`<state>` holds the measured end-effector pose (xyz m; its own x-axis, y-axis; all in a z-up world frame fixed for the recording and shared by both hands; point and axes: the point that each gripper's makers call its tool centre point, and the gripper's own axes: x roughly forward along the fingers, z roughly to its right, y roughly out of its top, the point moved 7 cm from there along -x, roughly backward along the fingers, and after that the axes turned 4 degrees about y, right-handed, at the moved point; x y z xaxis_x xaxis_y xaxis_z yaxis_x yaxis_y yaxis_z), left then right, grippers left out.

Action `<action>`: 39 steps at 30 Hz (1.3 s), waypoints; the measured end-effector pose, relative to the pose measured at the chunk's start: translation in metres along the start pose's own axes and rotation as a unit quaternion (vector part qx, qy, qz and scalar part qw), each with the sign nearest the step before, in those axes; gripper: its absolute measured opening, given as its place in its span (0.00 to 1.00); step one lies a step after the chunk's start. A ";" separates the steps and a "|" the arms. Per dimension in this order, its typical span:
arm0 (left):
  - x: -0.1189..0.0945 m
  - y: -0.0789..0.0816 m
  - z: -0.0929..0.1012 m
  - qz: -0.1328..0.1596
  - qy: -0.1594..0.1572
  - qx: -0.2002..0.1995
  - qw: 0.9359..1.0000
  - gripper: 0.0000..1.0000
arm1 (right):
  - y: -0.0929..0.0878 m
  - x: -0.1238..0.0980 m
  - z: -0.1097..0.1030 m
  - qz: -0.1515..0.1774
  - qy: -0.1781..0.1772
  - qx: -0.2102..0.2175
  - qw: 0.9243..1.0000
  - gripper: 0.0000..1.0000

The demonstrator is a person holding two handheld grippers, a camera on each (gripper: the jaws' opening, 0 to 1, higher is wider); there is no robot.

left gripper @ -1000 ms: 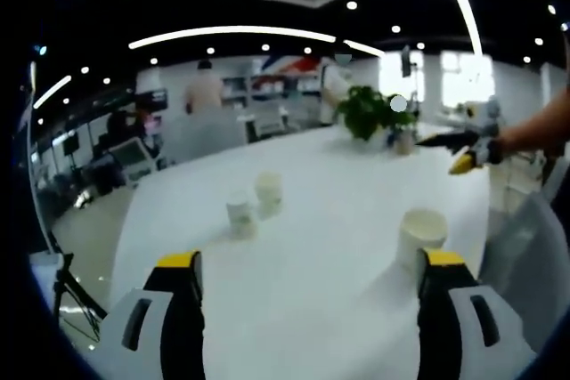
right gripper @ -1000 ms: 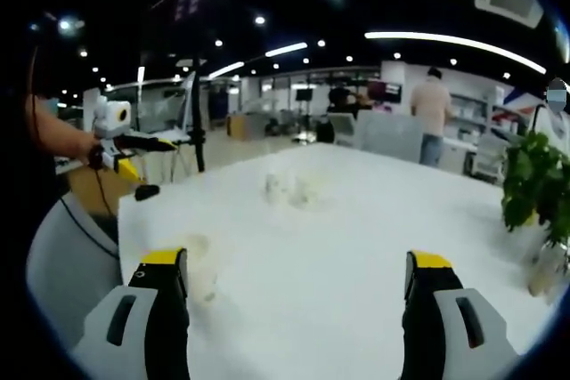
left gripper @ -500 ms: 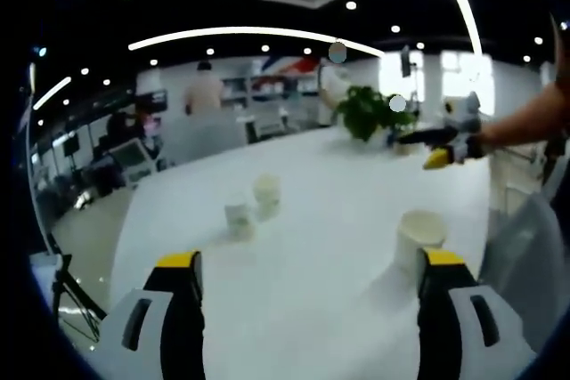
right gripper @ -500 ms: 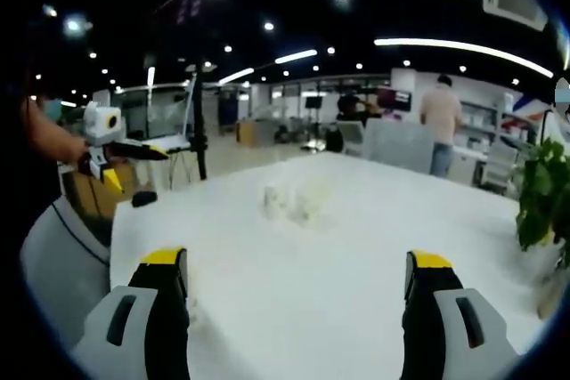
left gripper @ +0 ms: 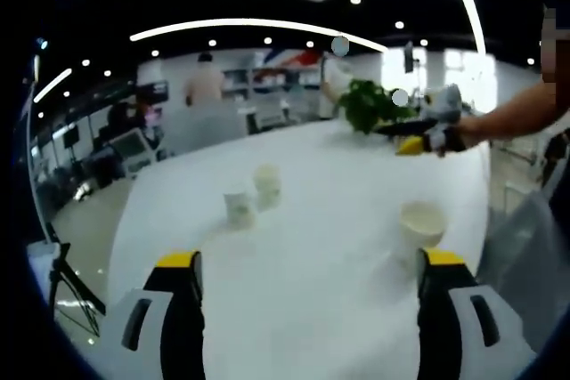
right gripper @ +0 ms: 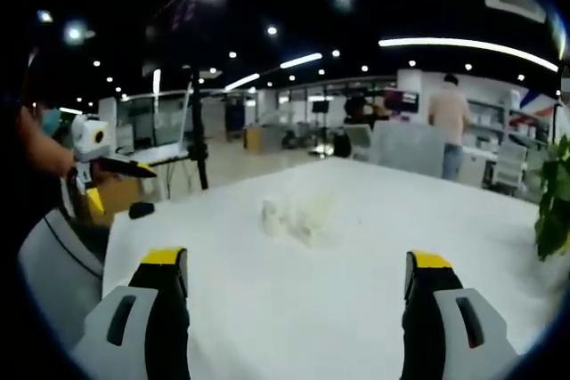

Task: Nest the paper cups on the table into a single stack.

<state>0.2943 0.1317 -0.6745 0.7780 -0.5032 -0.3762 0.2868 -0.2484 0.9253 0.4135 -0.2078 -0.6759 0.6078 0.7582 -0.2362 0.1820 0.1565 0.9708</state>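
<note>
1. Three paper cups sit apart on the white table [left gripper: 294, 309]: a wide-mouthed cup [left gripper: 420, 225] just ahead of the left gripper [left gripper: 307, 278], near its right-hand jaw, and a pair further out, a nearer small cup [left gripper: 238, 207] with a taller cup [left gripper: 266, 185] just behind it, the two close together.

2. Over the last second the left gripper view has crept forward and tipped a little, so the wide-mouthed cup now sits slightly higher against the jaw. The cups themselves look unmoved; the shift is the camera's.

3. The right gripper [right gripper: 298, 278] has swung away from the wide-mouthed cup, which no longer appears in its view; the pair of cups [right gripper: 294, 215], blurred and pale, now lies straight ahead of it.

4. Both pairs of tongs stand spread wide with nothing between the jaws. In the left gripper view the right gripper [left gripper: 411, 143] hangs above the far side of the table.

5. My reading: nothing is nested yet; this is still the approach, and the first grasp has yet to be made.
</note>
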 end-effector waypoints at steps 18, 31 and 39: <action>0.005 0.001 -0.005 0.000 0.003 -0.015 1.000 0.99 | 0.005 0.057 0.026 -0.005 0.019 -0.006 1.000 1.00; 0.006 -0.005 0.004 -0.007 0.003 -0.019 1.000 0.99 | 0.006 0.100 0.042 -0.004 0.028 -0.018 0.999 1.00; 0.006 -0.007 0.004 -0.005 0.012 -0.028 1.000 0.99 | 0.005 0.129 0.046 -0.005 0.038 -0.019 0.999 1.00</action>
<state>0.2949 0.1268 -0.6831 0.7875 -0.4814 -0.3849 0.3254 -0.2057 0.9229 0.5282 -0.1381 -0.7038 0.5459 0.8019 -0.2428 0.1572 0.1866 0.9698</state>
